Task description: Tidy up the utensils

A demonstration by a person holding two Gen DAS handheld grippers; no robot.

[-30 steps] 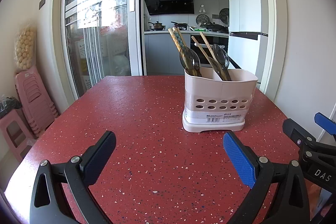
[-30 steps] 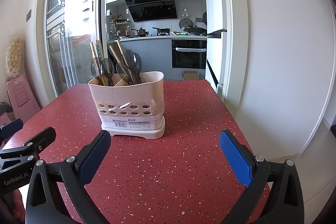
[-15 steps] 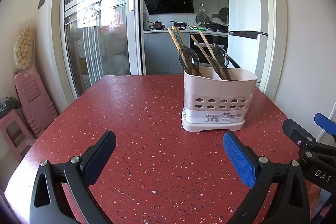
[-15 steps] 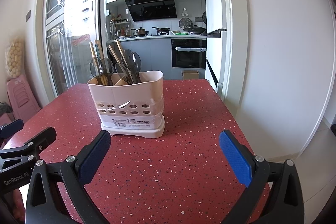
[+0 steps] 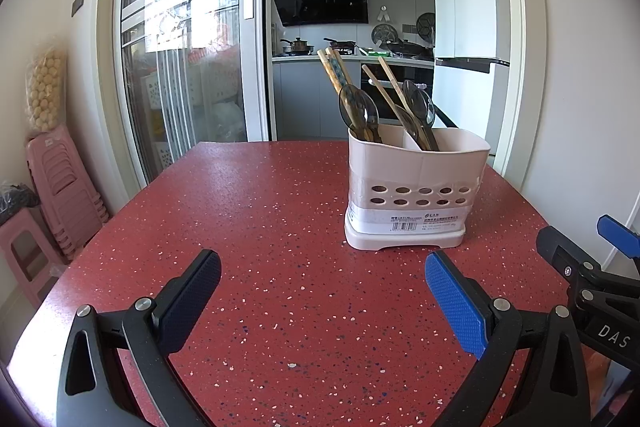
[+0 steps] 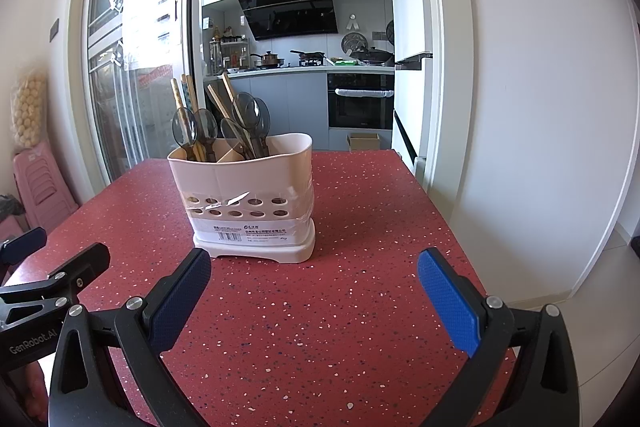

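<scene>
A pale pink utensil holder [image 5: 412, 191] [image 6: 248, 199] with a row of oval holes stands upright on the red speckled table [image 5: 260, 227] [image 6: 360, 227]. Wooden chopsticks [image 5: 334, 71] [image 6: 188, 99] and dark translucent spoons [image 5: 354, 105] [image 6: 246, 111] stand in its two compartments. My left gripper [image 5: 322, 277] is open, low over the table, well short of the holder and left of it. My right gripper [image 6: 314, 275] is open too, just in front of the holder's base. Nothing is between either pair of fingers.
Each gripper shows in the other's view: the right one [image 5: 592, 275] at the right edge, the left one [image 6: 44, 275] at the left edge. Pink stools [image 5: 52, 187] stand stacked by the left wall. A kitchen doorway [image 5: 352, 67] lies beyond the table's far edge.
Both views have crept very slightly; the holder sits a touch lower and to the left in the frames. Both grippers stay open with nothing held.
</scene>
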